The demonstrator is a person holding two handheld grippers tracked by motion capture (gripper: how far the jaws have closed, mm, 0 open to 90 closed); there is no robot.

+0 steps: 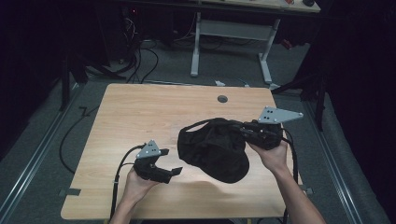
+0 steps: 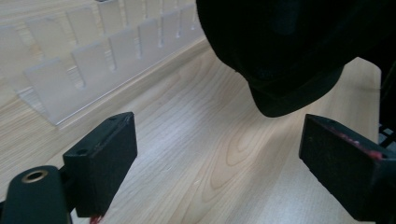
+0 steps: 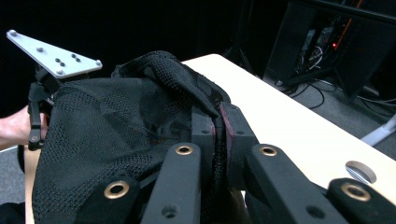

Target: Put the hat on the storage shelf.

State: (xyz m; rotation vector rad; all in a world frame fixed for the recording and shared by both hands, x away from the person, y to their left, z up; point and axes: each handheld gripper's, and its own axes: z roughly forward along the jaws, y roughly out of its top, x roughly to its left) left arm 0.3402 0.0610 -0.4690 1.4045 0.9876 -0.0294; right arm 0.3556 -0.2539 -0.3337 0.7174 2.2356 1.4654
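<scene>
A black mesh cap (image 1: 212,149) lies in the middle of the wooden table (image 1: 140,116), its brim toward the front. My right gripper (image 1: 239,129) is shut on the cap's back edge; in the right gripper view the jaws (image 3: 217,125) pinch the mesh fabric (image 3: 116,121) and lift it slightly. My left gripper (image 1: 172,162) sits low at the cap's left front, open and apart from it. In the left gripper view its pads (image 2: 105,163) stand wide apart over bare wood, with the cap's brim (image 2: 289,60) just beyond them.
A round cable hole (image 1: 222,99) sits near the table's far edge. A white desk frame (image 1: 233,32) and floor cables (image 1: 140,60) lie beyond the table. A pale slotted strip (image 2: 93,60) shows faintly in the left gripper view.
</scene>
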